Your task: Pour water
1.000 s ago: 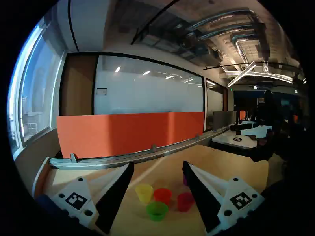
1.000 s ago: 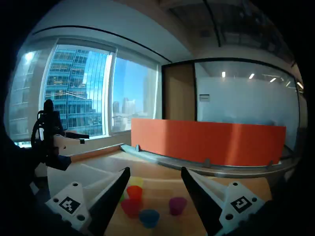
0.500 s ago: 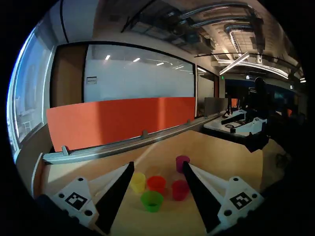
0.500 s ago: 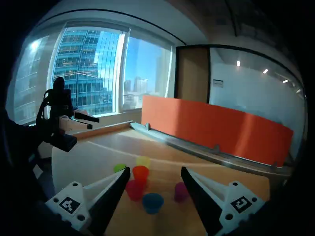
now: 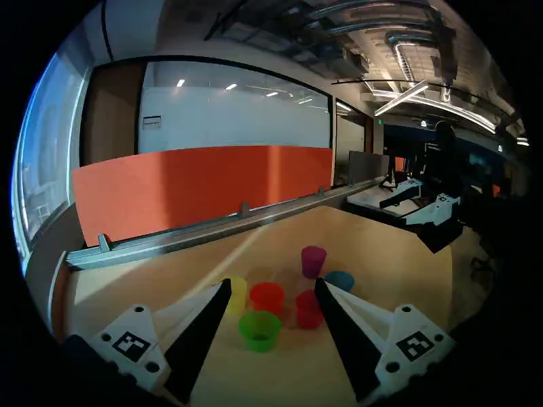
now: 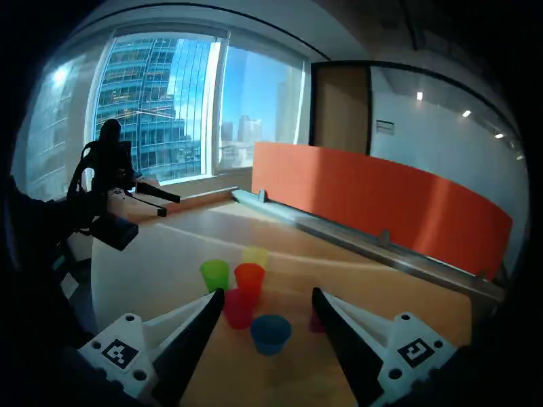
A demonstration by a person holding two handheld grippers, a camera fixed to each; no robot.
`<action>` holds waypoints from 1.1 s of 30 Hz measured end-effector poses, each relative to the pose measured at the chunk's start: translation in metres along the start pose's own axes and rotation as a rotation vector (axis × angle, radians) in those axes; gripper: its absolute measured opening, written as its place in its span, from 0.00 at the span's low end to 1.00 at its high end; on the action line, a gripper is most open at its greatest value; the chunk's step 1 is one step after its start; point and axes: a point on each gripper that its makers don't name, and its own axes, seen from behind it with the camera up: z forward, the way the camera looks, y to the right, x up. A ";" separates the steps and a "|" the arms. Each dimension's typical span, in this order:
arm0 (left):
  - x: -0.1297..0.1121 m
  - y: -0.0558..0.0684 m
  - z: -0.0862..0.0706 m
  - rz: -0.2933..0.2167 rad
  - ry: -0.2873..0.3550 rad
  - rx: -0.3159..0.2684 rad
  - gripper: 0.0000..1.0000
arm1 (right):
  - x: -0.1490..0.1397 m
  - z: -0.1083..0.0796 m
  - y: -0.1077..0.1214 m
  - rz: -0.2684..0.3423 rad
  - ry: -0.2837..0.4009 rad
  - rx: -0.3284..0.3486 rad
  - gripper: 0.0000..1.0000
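Several small plastic cups stand clustered on a light wooden table [image 5: 380, 258]. In the left gripper view I see a yellow cup [image 5: 237, 296], an orange cup [image 5: 267, 297], a green cup [image 5: 259, 330], a red cup [image 5: 308, 309], a purple cup [image 5: 313, 261] and a blue cup [image 5: 339, 280]. My left gripper [image 5: 272, 281] hovers open just short of them, holding nothing. In the right gripper view the blue cup [image 6: 270, 334] is nearest, with the red cup [image 6: 237, 307], orange cup [image 6: 249, 280], green cup [image 6: 215, 275] and yellow cup [image 6: 255, 256] behind. My right gripper [image 6: 267, 292] is open and holds nothing.
An orange divider panel [image 5: 203, 186] with a metal rail runs along the table's far edge. The other gripper [image 5: 424, 207] is held off the table's right side; from the right gripper view, the left one [image 6: 129, 200] is by the windows. More desks stand beyond.
Both views have tipped down toward the table, so the cups sit higher in view. The blue cup has come into the left gripper view. Both grippers stayed open.
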 end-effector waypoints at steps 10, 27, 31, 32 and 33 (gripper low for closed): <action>-0.033 -0.002 0.011 0.020 -0.060 -0.011 0.91 | -0.027 0.011 0.000 0.000 -0.065 0.015 1.00; -0.072 0.002 0.027 0.048 -0.147 -0.044 0.91 | -0.059 0.030 -0.002 -0.001 -0.144 0.040 1.00; -0.083 0.003 0.032 0.058 -0.170 -0.051 0.91 | -0.067 0.035 0.000 -0.003 -0.162 0.040 1.00; -0.086 0.003 0.034 0.061 -0.175 -0.052 0.91 | -0.068 0.036 0.000 -0.003 -0.166 0.041 1.00; -0.089 0.003 0.035 0.063 -0.182 -0.053 0.91 | -0.070 0.038 0.001 -0.003 -0.170 0.041 1.00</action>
